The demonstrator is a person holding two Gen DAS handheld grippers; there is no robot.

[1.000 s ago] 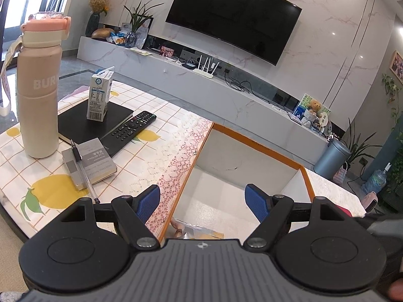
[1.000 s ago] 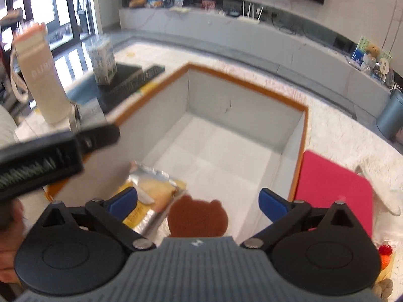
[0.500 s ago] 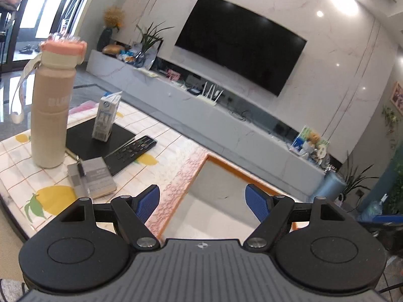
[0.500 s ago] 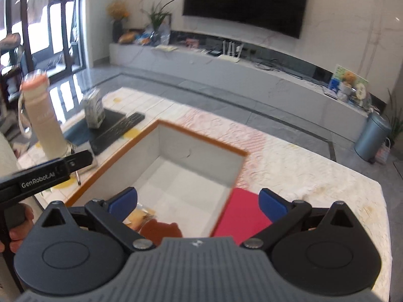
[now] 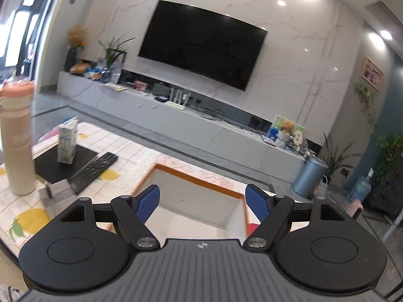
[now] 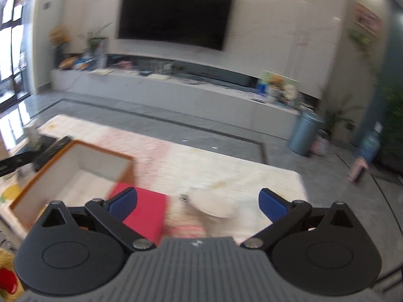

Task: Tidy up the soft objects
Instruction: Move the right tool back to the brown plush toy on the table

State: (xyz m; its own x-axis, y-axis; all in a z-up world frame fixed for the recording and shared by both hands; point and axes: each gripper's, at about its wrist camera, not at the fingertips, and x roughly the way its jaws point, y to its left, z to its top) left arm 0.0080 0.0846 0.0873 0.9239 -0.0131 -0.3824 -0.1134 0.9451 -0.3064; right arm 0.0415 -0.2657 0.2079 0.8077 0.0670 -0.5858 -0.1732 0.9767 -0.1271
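Note:
A white box with an orange rim point(image 5: 199, 176) stands on the table; it also shows at the left in the right wrist view point(image 6: 75, 148). My left gripper point(image 5: 202, 201) is open and empty above its near side. My right gripper point(image 6: 197, 201) is open and empty above a red soft pad point(image 6: 146, 211) and a white plush toy point(image 6: 214, 203) that lie right of the box. A yellow and red plush point(image 6: 6, 276) shows at the lower left corner. The box's contents are hidden.
A pink bottle point(image 5: 17, 138), a milk carton point(image 5: 66, 142) on a black notebook point(image 5: 50, 166), a remote point(image 5: 94, 171) and a small grey book point(image 5: 59, 195) stand left of the box. A TV wall and a grey bin point(image 5: 309, 176) are beyond the table.
Both grippers have lifted and tilted up from the box. The right one has swung right, from over the box to over the red pad and white plush. Both stayed open.

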